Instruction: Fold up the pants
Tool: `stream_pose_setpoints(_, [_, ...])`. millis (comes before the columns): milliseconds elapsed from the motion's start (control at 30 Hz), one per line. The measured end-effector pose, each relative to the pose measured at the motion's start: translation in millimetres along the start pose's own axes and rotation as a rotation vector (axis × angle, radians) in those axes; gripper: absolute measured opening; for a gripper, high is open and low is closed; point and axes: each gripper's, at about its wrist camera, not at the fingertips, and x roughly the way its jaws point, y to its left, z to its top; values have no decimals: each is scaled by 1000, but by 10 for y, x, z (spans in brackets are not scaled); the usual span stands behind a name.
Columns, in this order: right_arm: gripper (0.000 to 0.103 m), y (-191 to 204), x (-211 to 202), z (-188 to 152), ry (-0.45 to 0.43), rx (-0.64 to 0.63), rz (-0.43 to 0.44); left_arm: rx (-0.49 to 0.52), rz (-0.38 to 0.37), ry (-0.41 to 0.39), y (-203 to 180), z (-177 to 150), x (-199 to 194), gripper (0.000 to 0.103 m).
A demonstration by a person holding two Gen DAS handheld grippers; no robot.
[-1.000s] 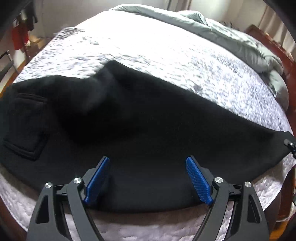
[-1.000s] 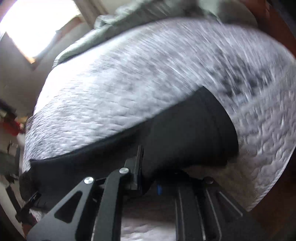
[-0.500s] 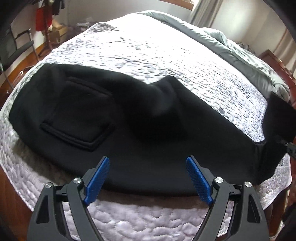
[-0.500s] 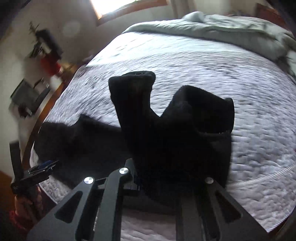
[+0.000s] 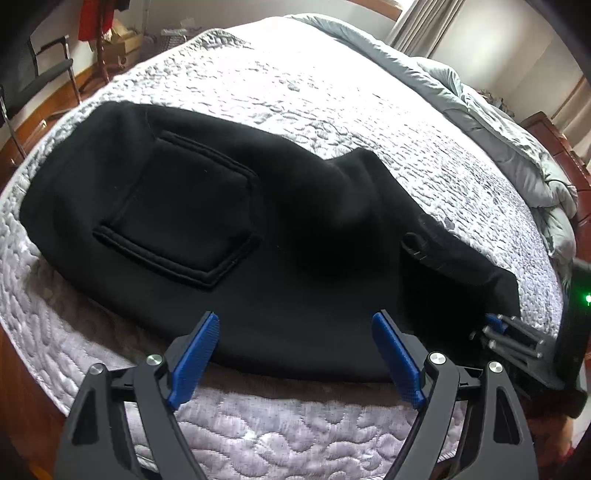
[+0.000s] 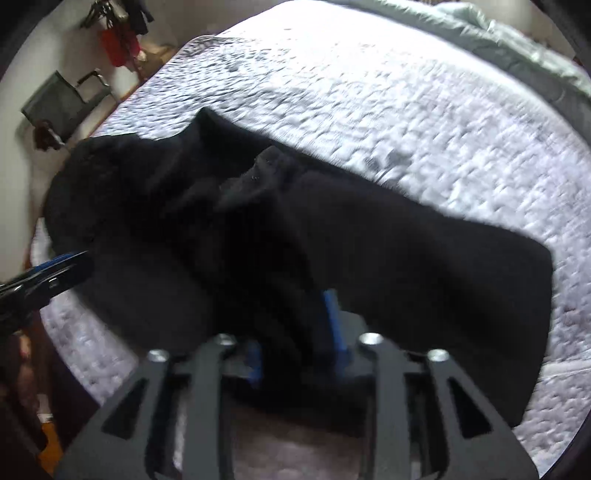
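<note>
Black pants [image 5: 258, 240] lie across the near edge of a bed with a white quilted cover [image 5: 295, 92], back pocket [image 5: 177, 229] facing up. My left gripper [image 5: 295, 332] hovers open over the pants' near edge with nothing between its blue pads. In the right wrist view the leg end is doubled over the rest of the pants [image 6: 406, 258]. My right gripper [image 6: 295, 339] is low over that fold, its jaws opening, with a bunch of black fabric loose between the blue pads. The right gripper [image 5: 495, 328] also shows at the right edge of the left wrist view.
A crumpled grey duvet [image 5: 498, 122] is heaped along the bed's far right side, against a dark wooden frame [image 5: 554, 136]. A black chair [image 5: 48, 74] and a red garment [image 5: 92, 18] stand by the wall beyond the left corner. The mattress edge runs just below my grippers.
My right gripper swept left with the leg end, laid it over the rest of the pants, and its jaws have parted. The left gripper shifted sideways and stayed open.
</note>
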Motion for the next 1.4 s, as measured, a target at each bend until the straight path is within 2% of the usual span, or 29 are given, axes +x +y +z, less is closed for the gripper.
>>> stream_pose_setpoints(33, [49,0,-12,-29,13,1,48,-4,-10,8,-3,20,26,85])
stream_pose_setpoints(67, [51,-9,-28,-56,26,2,97,-11,-28,18,-15,23,47,85])
stream_pose_setpoints(133, [51,-54,-89,-121,44,3,169,-27,-70,38,-45,16,77,85])
stream_pose_setpoints(167, [51,-94,-131,-154,51,11,205,-46,-114,57,-75,11,105,85])
stream_pose_setpoints(267, [51,-284,-328,-264,27,81,281,-58,-185,97,-188,-15,179,86])
stream_pose_setpoints(367, [52,-456,-511,-345,-13,122,264,-41,-207,130,-365,-11,283,87])
stream_pose_setpoints(500, [57,-680,-724,-464,-50,152,186,-3,-134,165,-609,34,466,89])
stream_pose_setpoints(633, [57,-850,-780,-539,-62,201,156,-38,-170,202,-802,91,627,88])
stream_pose_setpoints(667, [57,-874,-758,-549,-63,216,155,-50,-193,208,-847,102,654,85])
stream_pose_setpoints(700, [57,-906,-751,-574,-64,230,152,-61,-206,216,-875,103,676,65])
stream_pose_setpoints(733, [57,-945,-760,-595,-65,241,150,-69,-211,227,-900,87,698,54])
stream_pose_setpoints(800, [57,-1012,-769,-631,-66,260,150,-75,-176,234,-923,66,739,37])
stream_pose_setpoints(900, [57,-1069,-787,-655,-74,276,145,-61,-181,210,-925,64,710,21])
stream_pose_setpoints(967, [57,-1098,-813,-663,-82,281,137,-58,-188,186,-891,56,648,19])
stream_pose_setpoints(1067, [57,-1177,-809,-681,-77,308,120,-17,-140,156,-774,0,635,19])
stream_pose_setpoints(1167, [52,-1270,-722,-717,-49,336,114,-56,-195,162,-666,-2,689,19])
stream_pose_setpoints(1267, [50,-1328,-694,-702,-43,349,121,-46,-199,151,-717,34,572,26])
stream_pose_setpoints(1400, [52,-1451,-820,-515,-83,351,118,-16,-188,36,-793,152,208,24])
